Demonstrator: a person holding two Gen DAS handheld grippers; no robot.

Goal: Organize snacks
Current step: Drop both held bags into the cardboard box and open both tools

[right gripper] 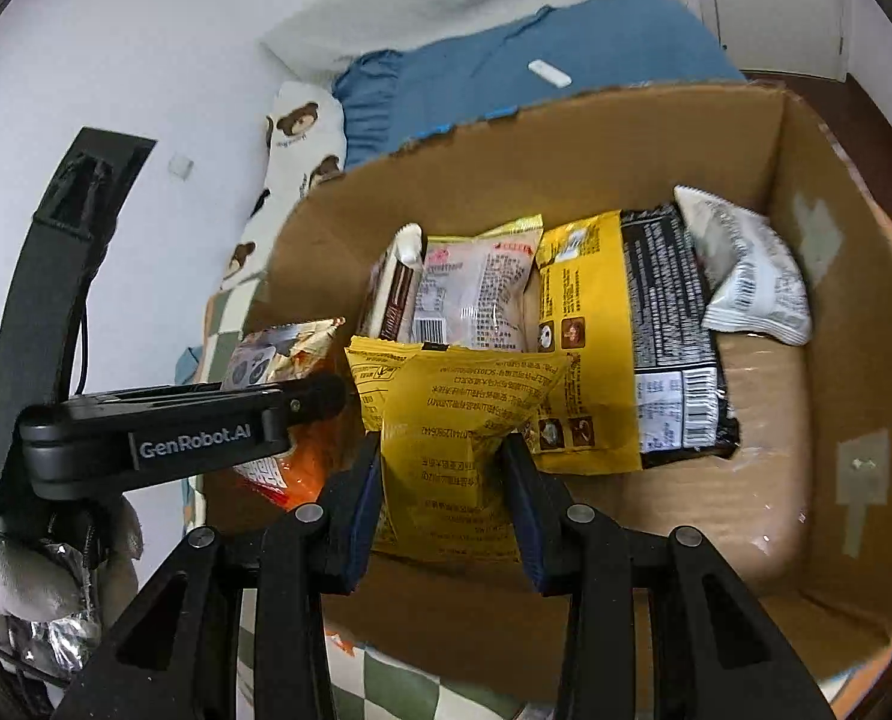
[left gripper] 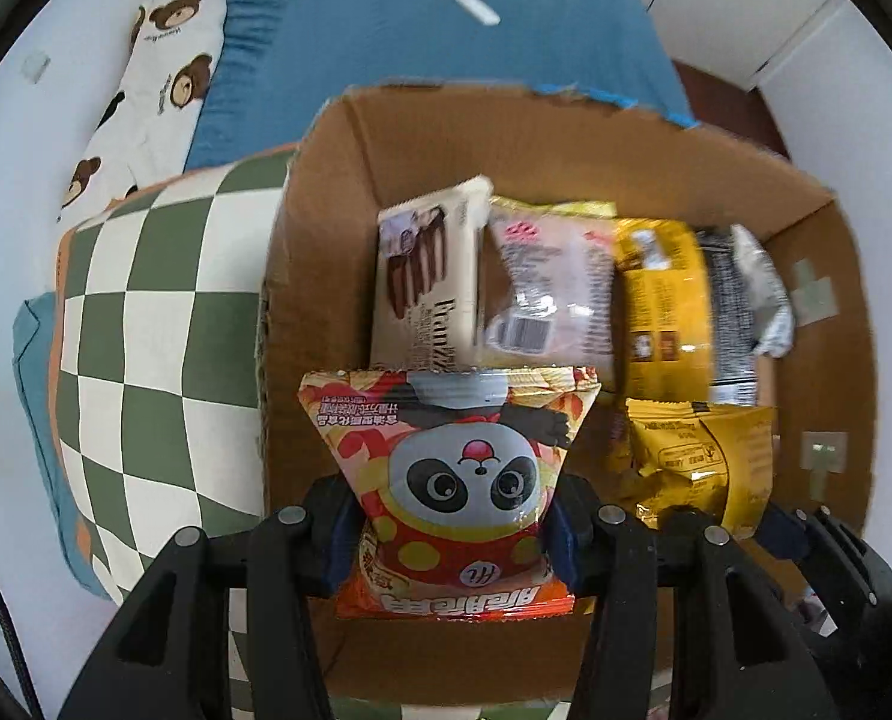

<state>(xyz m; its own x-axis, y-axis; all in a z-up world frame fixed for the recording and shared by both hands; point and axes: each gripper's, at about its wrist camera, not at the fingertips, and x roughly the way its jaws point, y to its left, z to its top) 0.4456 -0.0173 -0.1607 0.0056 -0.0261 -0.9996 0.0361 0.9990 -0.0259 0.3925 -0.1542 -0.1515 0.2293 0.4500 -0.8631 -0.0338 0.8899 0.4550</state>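
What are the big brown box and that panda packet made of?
The box looks like plain matte corrugated cardboard: brown, with ragged torn top edges. The panda packet, clamped in the left gripper, seems to be glossy printed plastic film: it shines, crinkles, and has crimped sealed ends.

Bare cardboard floor is showing along the box (right gripper: 626,138) right side and near edge, leaving room for fingers to drop in. Back of the box is sitting packed: white wafer pack (left gripper: 428,276), pink packet (right gripper: 476,294), big yellow bag (right gripper: 590,348), black pack (right gripper: 674,336), white pouch (right gripper: 746,276). Left gripper (right gripper: 206,426) is crossing just beside the left wall, blocking that side. Checkered cushion (left gripper: 146,324) is pressing against the box outside.
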